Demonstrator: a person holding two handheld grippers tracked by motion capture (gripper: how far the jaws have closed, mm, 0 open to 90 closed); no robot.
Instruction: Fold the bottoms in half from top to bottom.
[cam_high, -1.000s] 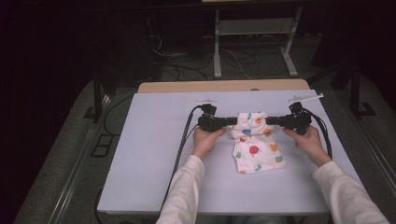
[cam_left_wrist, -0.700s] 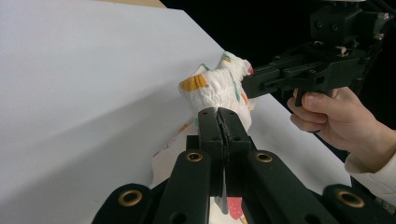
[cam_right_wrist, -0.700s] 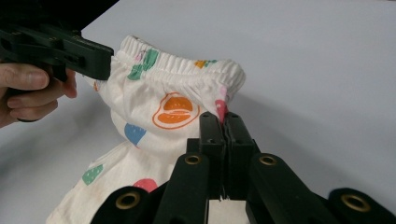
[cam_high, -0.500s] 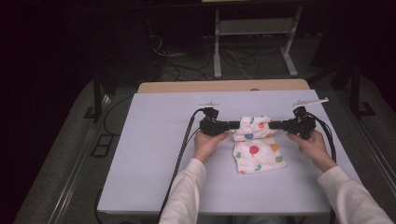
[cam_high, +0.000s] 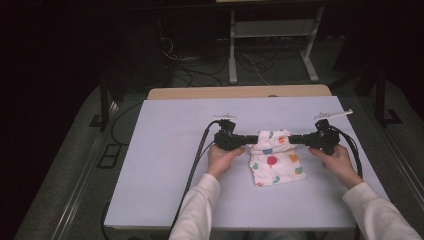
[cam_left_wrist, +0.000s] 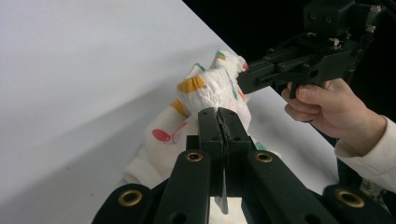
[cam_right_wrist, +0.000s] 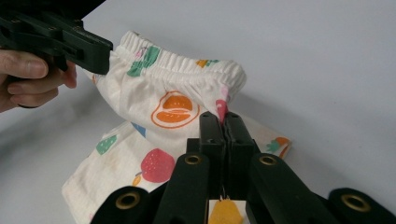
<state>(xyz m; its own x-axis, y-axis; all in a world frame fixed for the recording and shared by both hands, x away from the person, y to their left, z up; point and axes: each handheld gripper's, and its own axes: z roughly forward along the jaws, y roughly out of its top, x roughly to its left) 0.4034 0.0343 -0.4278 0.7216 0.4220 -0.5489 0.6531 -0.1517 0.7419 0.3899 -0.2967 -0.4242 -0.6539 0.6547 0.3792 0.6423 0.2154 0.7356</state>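
Observation:
White children's shorts (cam_high: 274, 157) printed with coloured fruit lie near the middle of the white table, their elastic waistband (cam_right_wrist: 177, 65) lifted off the surface. My left gripper (cam_high: 246, 140) is shut on the waistband's left end, seen pinched between its black jaws as the shorts (cam_left_wrist: 205, 93) bunch up. My right gripper (cam_high: 291, 141) is shut on the waistband's right end, with the shorts (cam_right_wrist: 159, 121) hanging below it. The two grippers face each other across the garment. The legs of the shorts rest on the table toward the person.
The white table (cam_high: 165, 150) has bare surface left of the shorts and toward its front edge. A wooden strip (cam_high: 240, 92) runs along the far edge. Black cables (cam_high: 195, 160) trail from the grippers across the table. A metal stand (cam_high: 272, 45) is on the dark floor beyond.
Both grippers with the waistband have shifted slightly toward the person. The shorts now hang a little lower and the grips are unchanged.

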